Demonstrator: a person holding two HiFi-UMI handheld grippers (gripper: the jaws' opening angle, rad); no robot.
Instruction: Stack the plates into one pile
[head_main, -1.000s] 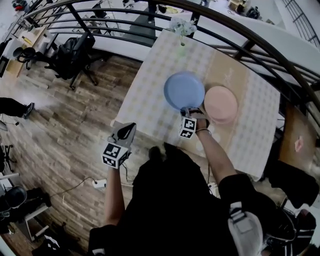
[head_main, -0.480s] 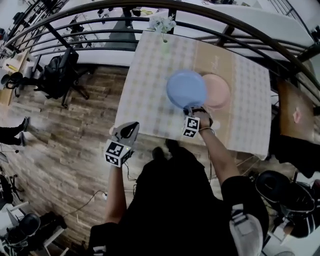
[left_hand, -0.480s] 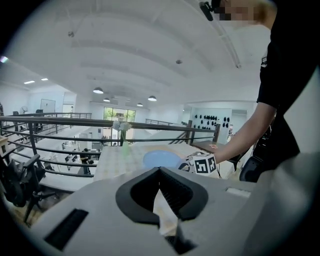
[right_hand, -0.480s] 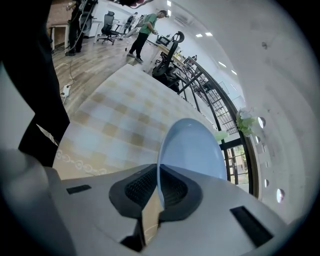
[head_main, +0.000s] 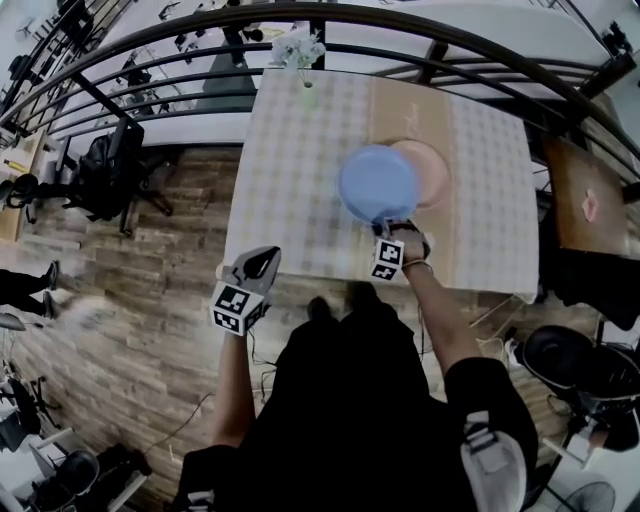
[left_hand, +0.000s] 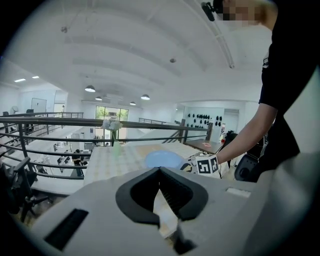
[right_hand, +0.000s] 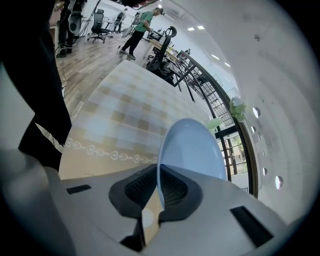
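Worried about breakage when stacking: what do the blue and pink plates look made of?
Round pale blue plate: probably plastic or melamine; thin rim, smooth matte surface without glare. Round pink plate: same matte look, likely the same material; ceramic cannot be excluded.

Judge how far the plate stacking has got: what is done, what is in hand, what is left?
Done: the blue plate is picked up, its rim clamped in the right gripper. In hand: it is held above the table, partly over the pink plate. Left: set it on the pink plate and let go. The left gripper is shut and empty, off the table's near edge.
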